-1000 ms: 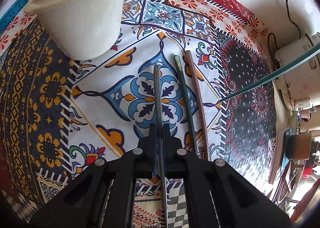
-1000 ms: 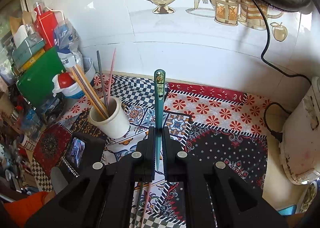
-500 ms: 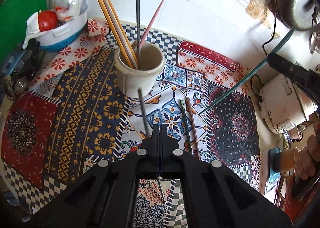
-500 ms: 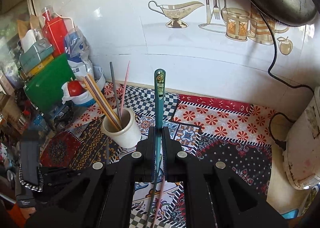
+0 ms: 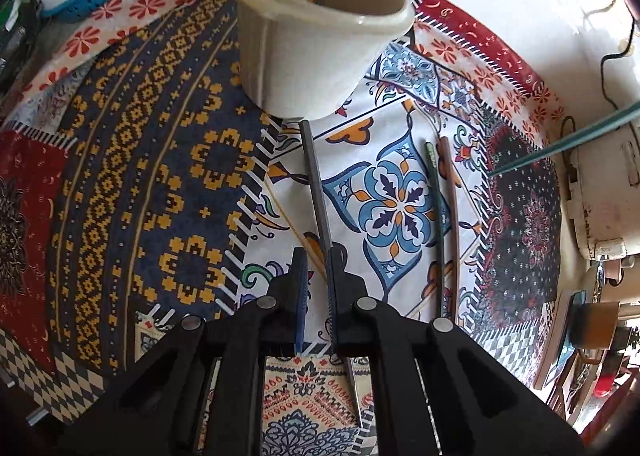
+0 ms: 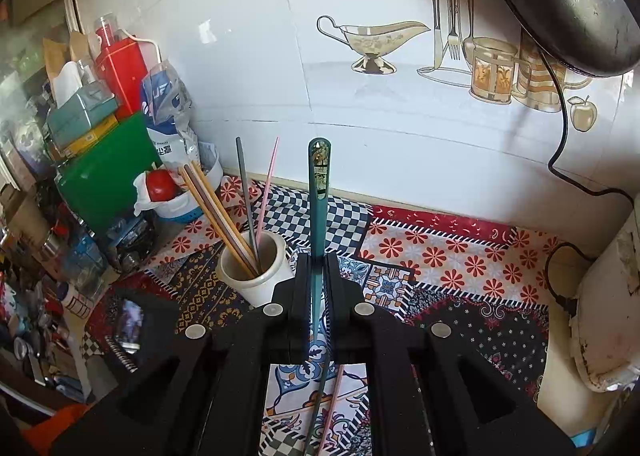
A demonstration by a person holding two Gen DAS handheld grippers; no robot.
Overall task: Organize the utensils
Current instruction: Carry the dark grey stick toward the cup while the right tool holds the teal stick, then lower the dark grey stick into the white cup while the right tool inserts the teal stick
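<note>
Grey chopstick point(image 5: 316, 191) partly behind opening left claw point(image 5: 317, 276)

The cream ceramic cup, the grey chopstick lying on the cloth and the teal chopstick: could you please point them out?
cream ceramic cup point(image 5: 308, 67), left wrist view, outer wall.
grey chopstick point(image 5: 316, 183), left wrist view, mid-shaft.
teal chopstick point(image 6: 319, 211), right wrist view, upper shaft.

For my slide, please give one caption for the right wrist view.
Right tool holds a teal chopstick upright near the white cup of chopsticks.

I count three loose chopsticks point(image 5: 316, 191) on the patterned cloth, maybe five in one cream ceramic cup point(image 5: 316, 55).
</note>
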